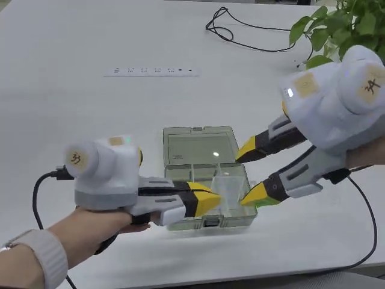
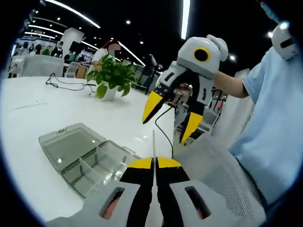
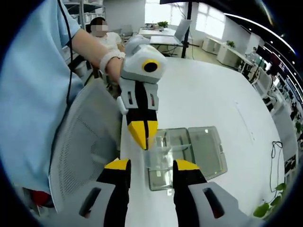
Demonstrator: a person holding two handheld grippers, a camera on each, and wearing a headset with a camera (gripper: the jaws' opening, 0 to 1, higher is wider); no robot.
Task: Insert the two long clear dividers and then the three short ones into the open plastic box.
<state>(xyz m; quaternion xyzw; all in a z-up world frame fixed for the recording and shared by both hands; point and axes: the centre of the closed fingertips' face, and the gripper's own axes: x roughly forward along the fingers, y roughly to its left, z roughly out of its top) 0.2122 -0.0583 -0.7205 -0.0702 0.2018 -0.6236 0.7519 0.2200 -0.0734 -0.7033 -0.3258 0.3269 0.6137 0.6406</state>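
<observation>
Left tool (image 1: 213, 201) clamped on the thin clear plastic divider sheet (image 1: 228, 183) over the open grey-green plastic box (image 1: 195, 147) near the white bench's (image 1: 90, 108) front edge, right tool (image 2: 165, 128) apart beside it: probably light, stiff, slick, crackable, best pinched mid-edge.

left gripper (image 1: 210, 198) lies at 8 o'clock in the head view, with its jaws pointing to 3 o'clock and pressed together on a clear divider (image 1: 230, 185). the left hand (image 1: 96, 227) grips it from below, wrist banded. right gripper (image 1: 243, 179) hangs at 2 o'clock, pointing to 8 o'clock, its jaws spread wide.
</observation>
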